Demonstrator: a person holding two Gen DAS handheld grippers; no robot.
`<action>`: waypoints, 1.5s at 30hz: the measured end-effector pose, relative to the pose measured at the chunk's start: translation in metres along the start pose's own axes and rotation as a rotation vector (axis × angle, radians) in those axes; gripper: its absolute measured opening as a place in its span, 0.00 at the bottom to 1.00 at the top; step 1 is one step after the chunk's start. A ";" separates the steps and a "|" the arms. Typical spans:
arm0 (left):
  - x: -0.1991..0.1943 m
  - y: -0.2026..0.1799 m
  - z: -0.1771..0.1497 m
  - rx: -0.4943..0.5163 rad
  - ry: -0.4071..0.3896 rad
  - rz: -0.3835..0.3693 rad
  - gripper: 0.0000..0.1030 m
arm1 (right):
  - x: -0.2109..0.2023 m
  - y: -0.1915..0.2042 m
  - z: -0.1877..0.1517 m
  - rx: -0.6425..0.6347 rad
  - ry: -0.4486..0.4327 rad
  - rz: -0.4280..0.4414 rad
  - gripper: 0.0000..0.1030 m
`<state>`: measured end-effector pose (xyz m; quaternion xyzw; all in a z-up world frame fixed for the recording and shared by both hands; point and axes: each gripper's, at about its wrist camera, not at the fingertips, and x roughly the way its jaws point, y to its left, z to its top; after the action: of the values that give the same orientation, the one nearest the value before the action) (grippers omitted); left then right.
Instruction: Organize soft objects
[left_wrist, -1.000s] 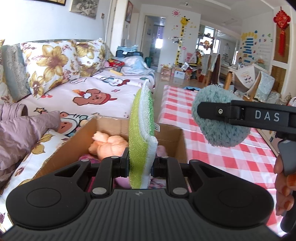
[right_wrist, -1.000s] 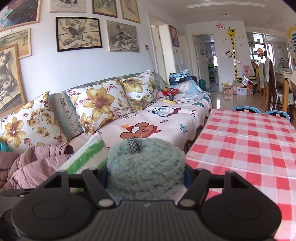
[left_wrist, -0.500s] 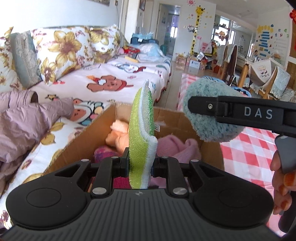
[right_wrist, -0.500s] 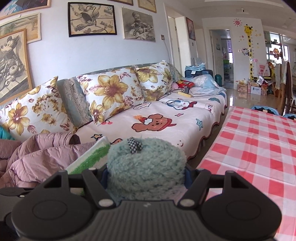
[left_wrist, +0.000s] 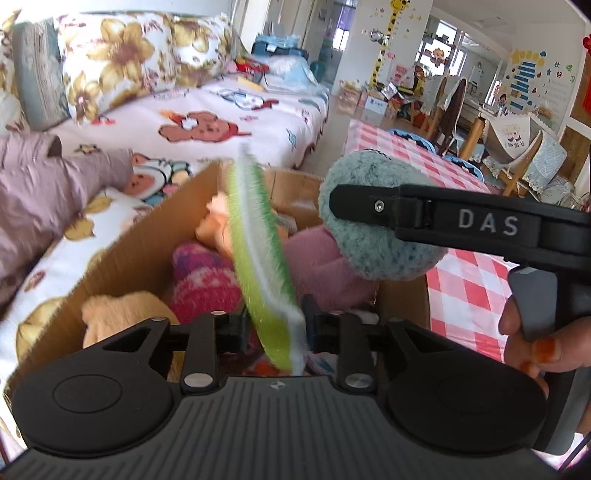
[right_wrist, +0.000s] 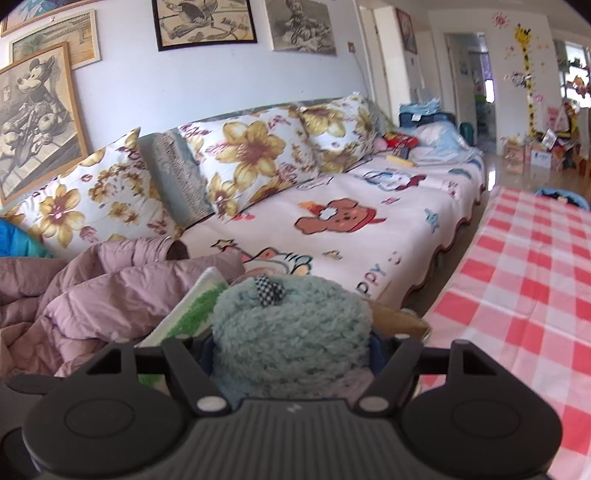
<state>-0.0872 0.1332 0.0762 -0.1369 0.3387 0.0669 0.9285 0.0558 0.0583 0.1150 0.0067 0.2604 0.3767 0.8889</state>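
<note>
Soft objects: green-and-white pad (left_wrist: 264, 254) and teal plush ball (left_wrist: 373, 218), both over cardboard box (left_wrist: 122, 247).
Left gripper (left_wrist: 275, 328): jaws have just been opening; pad sits between them, blurred and tilting left, looks released to fall into the box.
Right gripper (right_wrist: 291, 343): jaws have just been widening; ball between them, grip looks to be loosening, contact unclear.
Right hand (left_wrist: 543, 343): on the handle, by the red-check tabletop (left_wrist: 465, 288).
Box contents: pink plush (left_wrist: 317, 254), magenta knit (left_wrist: 207, 280), orange toy (left_wrist: 214, 225), already sorted.
Surroundings: box rests on sofa (left_wrist: 221, 110) beside lilac jacket (left_wrist: 44, 199).
</note>
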 end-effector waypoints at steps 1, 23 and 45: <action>-0.001 -0.001 0.001 -0.001 0.002 -0.001 0.44 | 0.000 0.000 -0.001 0.010 0.007 0.005 0.78; -0.051 -0.028 -0.002 0.184 -0.242 0.114 1.00 | -0.081 -0.019 -0.004 0.190 -0.172 -0.193 0.97; -0.098 -0.047 -0.048 0.187 -0.243 0.077 1.00 | -0.156 0.019 -0.079 0.143 -0.178 -0.472 0.99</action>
<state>-0.1810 0.0707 0.1143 -0.0277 0.2335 0.0870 0.9681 -0.0848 -0.0477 0.1224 0.0416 0.2014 0.1373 0.9689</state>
